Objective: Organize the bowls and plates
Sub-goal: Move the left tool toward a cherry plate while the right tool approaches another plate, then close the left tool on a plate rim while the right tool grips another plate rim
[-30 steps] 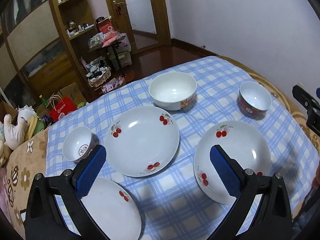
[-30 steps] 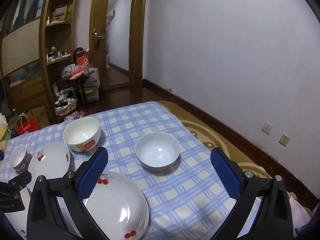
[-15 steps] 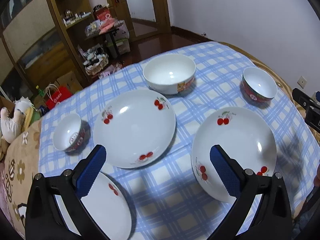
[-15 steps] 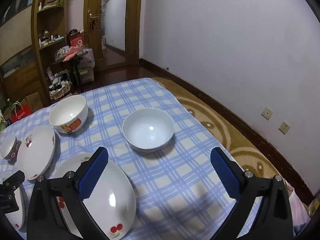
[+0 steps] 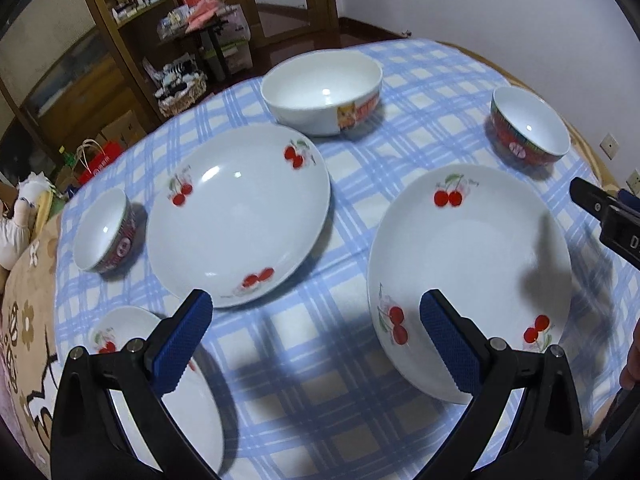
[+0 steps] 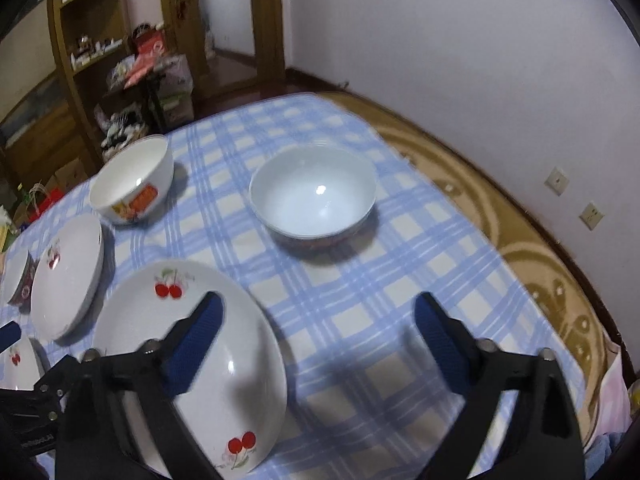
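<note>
Plates of white ceramic with cherry prints [image 5: 240,212] are seen on the blue checked tablecloth [image 5: 352,160] from the left wrist; the left gripper [image 5: 312,344] is spread, empty. From the right wrist, the right gripper [image 6: 316,344] is closing on nothing, its left finger over the near cherry plate [image 6: 240,332]; a white bowl [image 6: 312,196] sits beyond.

No wording you could read out is sharp enough here. The large white bowl [image 5: 322,92] carries a red and orange printed label, blurred past reading. The right gripper's body [image 5: 624,236] shows part of a pale character at the picture edge, cut off. The small bowl [image 5: 106,232] bears a blurred round mark.
</note>
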Tool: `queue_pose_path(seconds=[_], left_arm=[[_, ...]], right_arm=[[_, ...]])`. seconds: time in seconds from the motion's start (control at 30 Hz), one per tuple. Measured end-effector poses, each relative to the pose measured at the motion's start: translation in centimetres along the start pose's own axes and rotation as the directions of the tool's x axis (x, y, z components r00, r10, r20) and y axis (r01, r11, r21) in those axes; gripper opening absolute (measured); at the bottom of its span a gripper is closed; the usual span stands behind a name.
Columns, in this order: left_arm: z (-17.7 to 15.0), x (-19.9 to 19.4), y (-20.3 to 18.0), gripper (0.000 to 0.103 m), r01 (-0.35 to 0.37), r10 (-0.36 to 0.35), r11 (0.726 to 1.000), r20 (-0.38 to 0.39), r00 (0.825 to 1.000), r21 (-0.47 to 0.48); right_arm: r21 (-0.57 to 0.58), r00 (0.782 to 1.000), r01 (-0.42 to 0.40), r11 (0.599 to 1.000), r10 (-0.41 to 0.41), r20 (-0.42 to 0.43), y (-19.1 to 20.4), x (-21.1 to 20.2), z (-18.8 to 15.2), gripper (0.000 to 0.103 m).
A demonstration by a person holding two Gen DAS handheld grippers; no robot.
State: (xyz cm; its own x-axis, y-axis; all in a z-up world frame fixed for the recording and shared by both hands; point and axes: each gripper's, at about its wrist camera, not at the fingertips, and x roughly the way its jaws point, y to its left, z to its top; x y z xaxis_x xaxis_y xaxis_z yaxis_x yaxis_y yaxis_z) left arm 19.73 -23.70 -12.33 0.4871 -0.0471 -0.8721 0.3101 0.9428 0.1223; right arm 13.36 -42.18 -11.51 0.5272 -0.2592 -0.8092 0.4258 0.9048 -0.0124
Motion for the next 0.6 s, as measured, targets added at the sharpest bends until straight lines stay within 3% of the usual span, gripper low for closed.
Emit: queue_pose_path(seconds=[0.07,0.13,0.2,0.27,0.33,0.47,0.57,0.6], left_arm=[[-0.2,0.5,-0.3,0.102,-0.012,0.012,1.000,-0.010,1.000,0.010],[-0.5,1.1,-0.7,0.099,-0.007,0.007,1.000,-0.022,1.000,0.024],[-0.8,1.6,-1.1,0.092,0.002,-0.001,0.999,-0.030,1.000,0.037],[-1.0,2.1,-1.4,0.076,0.003,-0.001,0.998,-0.042,0.999,0.058],[-1.3,2.6,-1.7,0.065,0.002,0.002,0.998,-0.053,0.999,0.069],[-1.4,3.1,-1.4,0.051,0.048,-0.046,0.998,-0.070,0.997,0.035],[-1.2,3.2,-1.6,0.044,0.076,-0.075,0.997,-0.079,0.994,0.018],[-1.1,3.3,-1.7,0.038,0.092,-0.091,0.996,-0.086,0.992,0.010]], right_arm=[[0.006,0.999,-0.021,1.000,0.021,-0.028,0.0,0.8,-0.3,0.091],[0.032,0.995,-0.075,0.997,0.077,-0.061,-0.1,1.6,-0.5,0.080],[0.041,0.991,-0.091,0.995,0.094,-0.090,-0.1,2.2,-0.7,0.077],[0.059,0.988,-0.110,0.992,0.116,-0.107,-0.1,2.7,-0.9,0.077],[0.094,0.980,-0.142,0.985,0.154,-0.128,-0.3,3.2,-1.1,0.069],[0.103,0.974,-0.161,0.982,0.175,-0.145,-0.1,3.7,-1.2,0.059],[0.089,0.969,-0.172,0.981,0.185,-0.165,0.4,4.1,-1.3,0.041],[0.087,0.967,-0.176,0.980,0.189,-0.172,0.4,4.2,-1.3,0.030]])
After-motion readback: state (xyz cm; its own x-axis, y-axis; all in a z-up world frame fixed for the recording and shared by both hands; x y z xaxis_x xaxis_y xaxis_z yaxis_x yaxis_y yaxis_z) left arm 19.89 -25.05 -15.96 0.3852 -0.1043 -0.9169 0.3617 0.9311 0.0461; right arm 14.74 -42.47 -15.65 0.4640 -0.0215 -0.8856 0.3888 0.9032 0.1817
